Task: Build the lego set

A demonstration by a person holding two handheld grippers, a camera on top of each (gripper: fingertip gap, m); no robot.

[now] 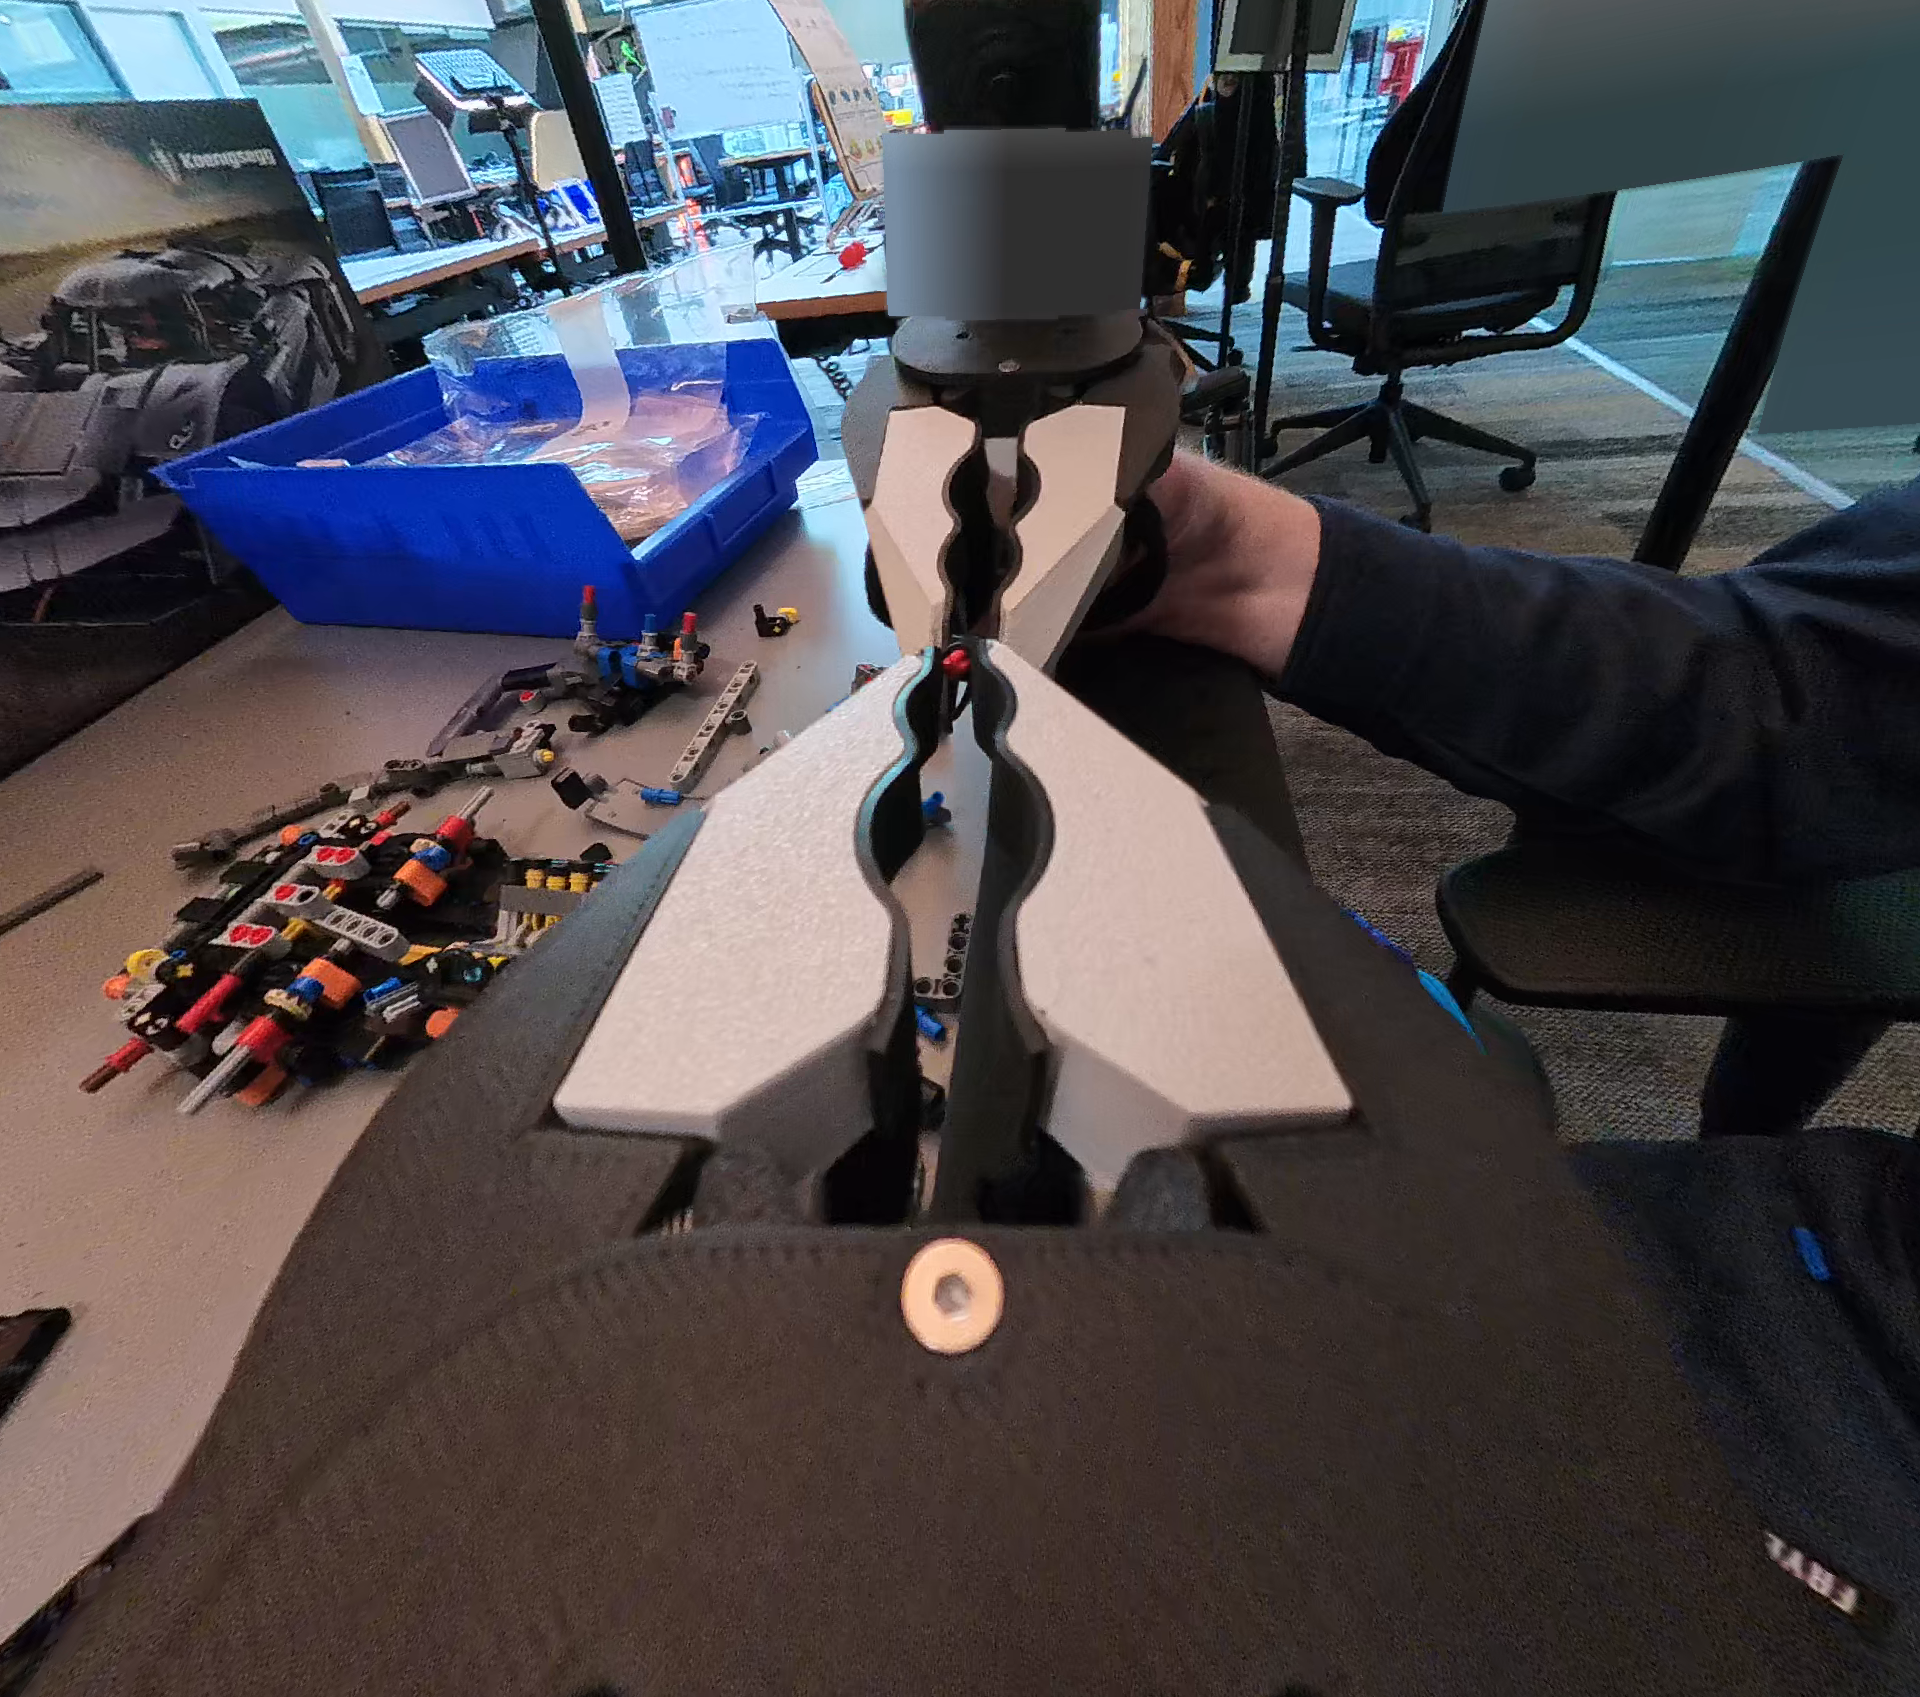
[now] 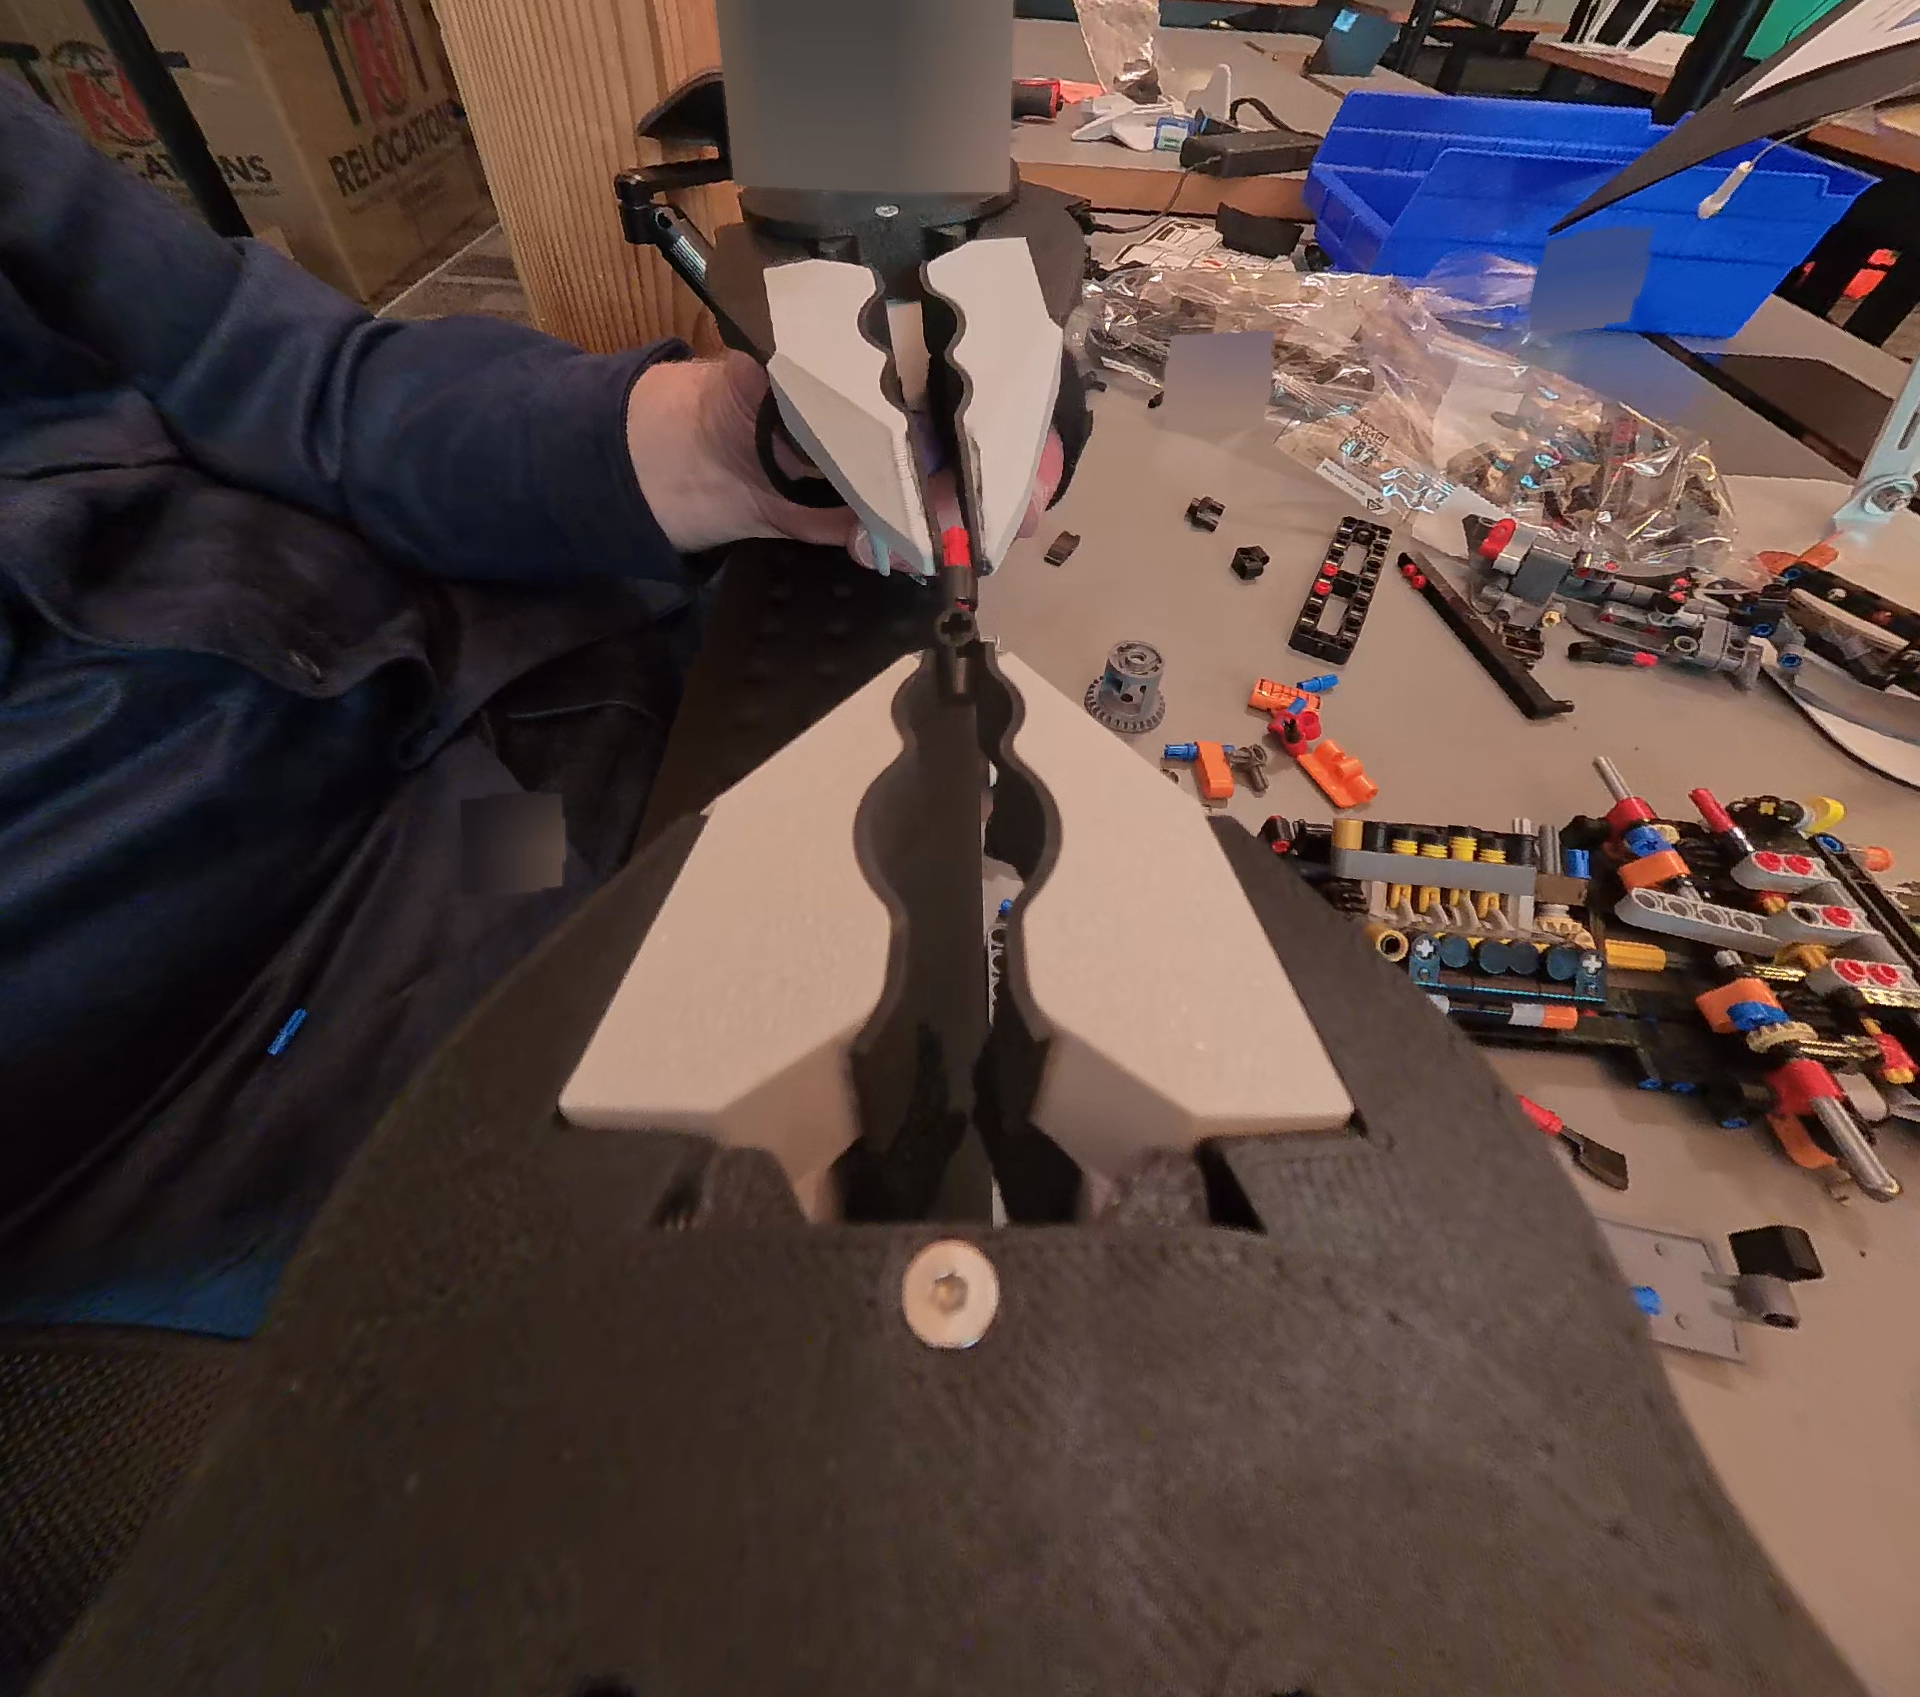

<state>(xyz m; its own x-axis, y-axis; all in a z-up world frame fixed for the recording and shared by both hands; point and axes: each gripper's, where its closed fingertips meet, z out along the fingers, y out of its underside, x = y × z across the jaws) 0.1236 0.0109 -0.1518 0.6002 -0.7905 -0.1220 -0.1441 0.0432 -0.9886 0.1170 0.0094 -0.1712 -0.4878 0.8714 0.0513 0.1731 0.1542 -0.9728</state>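
Note:
My left gripper is shut on a small black-and-red pin piece. My right gripper is shut on a small black connector with a cross hole. The two grippers face each other tip to tip above the table's near edge, and the two pieces touch or nearly touch. The right gripper shows farther off in the left wrist view, and the left gripper with its red pin piece in the right wrist view. The partly built multicoloured lego assembly lies on the grey table; it also shows in the right wrist view.
A blue bin with clear bags stands behind the loose parts. Bags of parts, a grey gear, a black frame and orange pieces lie scattered. The set's box stands at the left. An office chair stands beyond. Both grippers' tips are close together, under 4 cm apart. My right gripper's tips are some 20 centimeters from the partly built multicoloured lego assembly.

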